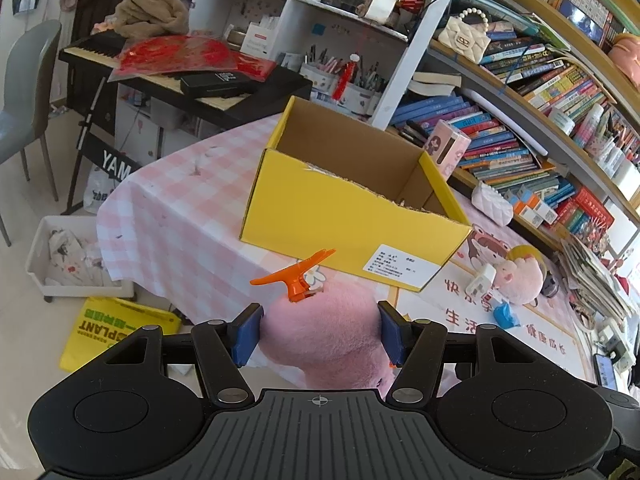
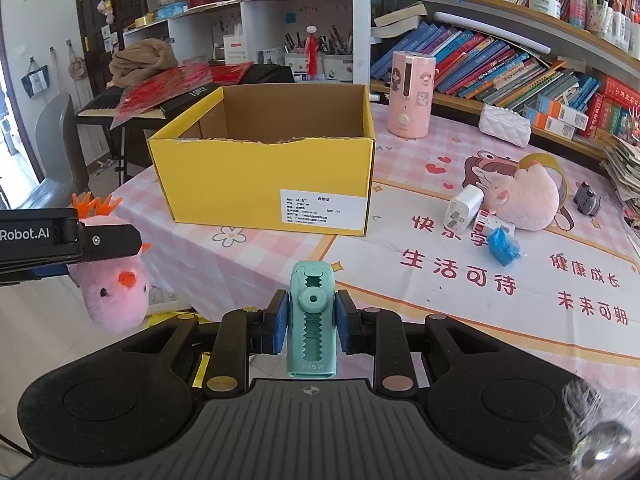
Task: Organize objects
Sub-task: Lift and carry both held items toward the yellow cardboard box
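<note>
Pink plush (image 1: 320, 336) clamped in left gripper (image 1: 319, 334); right gripper (image 2: 311, 322) clamps teal clip (image 2: 311, 316)

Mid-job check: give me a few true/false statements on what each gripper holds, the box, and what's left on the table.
1. The left gripper is shut on the pink plush toy. True.
2. The right gripper is open with nothing in it. False: it is shut on the teal clip.
3. The yellow box is open at the top. True.
4. The blue packet lies inside the box. False: it lies on the tablecloth, near the white charger.
5. Both held items are above the box. False: both are short of it.
</note>
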`<state>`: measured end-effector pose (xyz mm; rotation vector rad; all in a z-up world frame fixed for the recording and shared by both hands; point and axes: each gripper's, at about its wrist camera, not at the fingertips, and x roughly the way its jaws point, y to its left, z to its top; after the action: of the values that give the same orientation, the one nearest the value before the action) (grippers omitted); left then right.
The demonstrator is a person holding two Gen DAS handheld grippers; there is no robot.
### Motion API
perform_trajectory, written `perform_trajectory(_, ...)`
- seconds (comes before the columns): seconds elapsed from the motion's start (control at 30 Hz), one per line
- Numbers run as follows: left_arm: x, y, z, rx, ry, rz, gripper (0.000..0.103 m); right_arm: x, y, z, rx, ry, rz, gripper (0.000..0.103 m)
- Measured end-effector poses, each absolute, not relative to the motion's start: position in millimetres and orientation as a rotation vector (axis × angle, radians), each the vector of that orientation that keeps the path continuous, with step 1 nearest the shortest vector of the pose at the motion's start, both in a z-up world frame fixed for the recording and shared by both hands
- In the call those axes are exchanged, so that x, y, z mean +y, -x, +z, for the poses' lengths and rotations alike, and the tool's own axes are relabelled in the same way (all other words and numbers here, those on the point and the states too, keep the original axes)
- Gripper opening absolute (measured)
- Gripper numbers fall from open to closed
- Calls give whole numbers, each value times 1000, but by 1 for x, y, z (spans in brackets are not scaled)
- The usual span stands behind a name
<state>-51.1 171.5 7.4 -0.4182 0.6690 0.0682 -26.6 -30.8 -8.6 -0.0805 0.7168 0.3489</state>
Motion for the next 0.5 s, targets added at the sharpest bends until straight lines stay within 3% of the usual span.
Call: perform_trajectory(0.5, 169, 49, 11, 664, 400, 38, 60, -30, 28, -8, 725, 83, 341, 23)
